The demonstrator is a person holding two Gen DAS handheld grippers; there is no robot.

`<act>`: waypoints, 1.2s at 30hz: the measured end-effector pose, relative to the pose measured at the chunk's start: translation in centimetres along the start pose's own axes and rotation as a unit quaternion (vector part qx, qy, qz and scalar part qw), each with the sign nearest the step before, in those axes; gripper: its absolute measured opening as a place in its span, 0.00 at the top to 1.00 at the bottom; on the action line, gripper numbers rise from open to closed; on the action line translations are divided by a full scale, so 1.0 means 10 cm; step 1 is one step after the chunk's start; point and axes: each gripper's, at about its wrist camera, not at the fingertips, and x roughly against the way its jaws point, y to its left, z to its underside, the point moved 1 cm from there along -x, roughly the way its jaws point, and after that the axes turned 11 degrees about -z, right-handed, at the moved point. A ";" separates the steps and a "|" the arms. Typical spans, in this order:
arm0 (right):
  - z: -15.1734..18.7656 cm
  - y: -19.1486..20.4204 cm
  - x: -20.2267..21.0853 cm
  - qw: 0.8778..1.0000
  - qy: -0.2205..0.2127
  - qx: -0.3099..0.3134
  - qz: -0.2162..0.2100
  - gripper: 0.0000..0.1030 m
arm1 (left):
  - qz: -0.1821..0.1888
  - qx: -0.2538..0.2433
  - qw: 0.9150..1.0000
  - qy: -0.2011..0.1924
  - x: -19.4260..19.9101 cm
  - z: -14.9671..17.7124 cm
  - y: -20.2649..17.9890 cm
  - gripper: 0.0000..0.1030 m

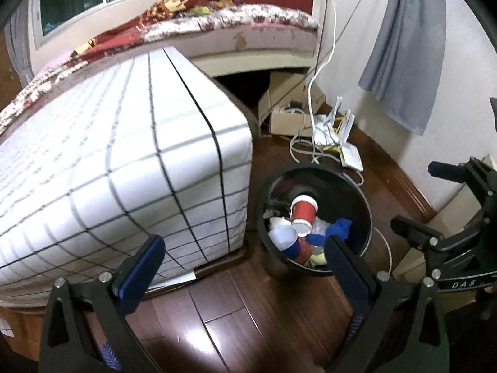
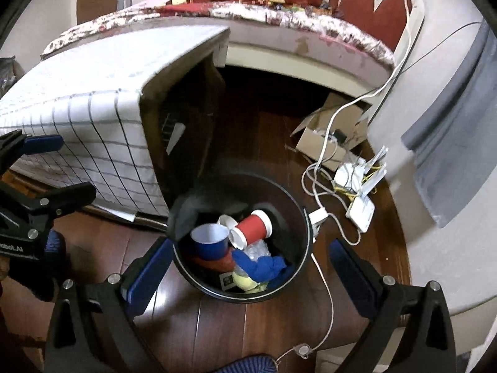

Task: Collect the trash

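1. Hovering over the wood floor (image 1: 248,326), the left gripper (image 1: 242,264) has its blue-padded fingers (image 1: 139,267) spread wide apart with nothing between them.
2. In the left wrist view the black bin (image 1: 363,205) stands on the floor just beside a box draped in a checked cloth (image 1: 124,161); the right-hand finger overlaps the bin's near rim.
3. Trash lies inside the bin: a red cup (image 1: 303,209) on its side on top, a blue cup (image 1: 287,239) below it, a blue rag (image 1: 340,228) and clear plastic (image 1: 320,227).
4. The right gripper (image 1: 435,205) shows at the right edge of this view, its fingers apart and empty.
5. Behind the bin are a cardboard box (image 1: 285,108), white cables (image 1: 310,99) and a white router (image 1: 351,155) on the floor, with a bed (image 1: 248,25) beyond.
6. In the right wrist view the right gripper (image 2: 248,264) is above the bin (image 2: 306,233), fingers (image 2: 152,267) wide apart on either side of it, holding nothing.
7. The red cup (image 2: 253,225) lies tilted against the blue cup (image 2: 211,242); the rag (image 2: 264,267) and a yellow scrap (image 2: 245,283) lie nearer the camera.
8. The left gripper (image 2: 59,168) enters from the left edge, beside the cloth (image 2: 93,130).
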 end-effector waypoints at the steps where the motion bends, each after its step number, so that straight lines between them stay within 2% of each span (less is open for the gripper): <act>1: -0.02 0.03 0.05 1.000 -0.004 -0.001 0.000 0.01 | -0.002 0.001 1.000 -0.004 0.06 -0.01 0.03 0.01; 9: -0.04 0.42 0.56 0.999 -0.040 -0.018 -0.012 0.01 | -0.021 0.017 0.999 -0.041 0.59 0.06 0.30 0.01; 15: -0.06 0.61 0.96 0.996 -0.064 -0.052 -0.015 0.01 | -0.027 0.010 0.998 -0.063 0.98 0.13 0.39 0.01; 19: -0.08 0.72 1.24 0.995 -0.078 -0.068 -0.008 0.01 | -0.025 0.009 0.996 -0.084 1.28 0.17 0.44 0.01; 26: -0.09 0.89 1.64 0.993 -0.103 -0.058 0.014 0.01 | -0.025 0.032 0.992 -0.116 1.66 0.19 0.55 0.01; 30: -0.10 0.95 1.77 0.992 -0.112 -0.055 0.014 0.01 | -0.026 0.037 0.990 -0.130 1.77 0.22 0.60 0.01; 36: -0.13 1.00 1.82 0.992 -0.114 -0.050 0.011 0.01 | -0.022 0.042 0.991 -0.129 1.76 0.22 0.66 0.01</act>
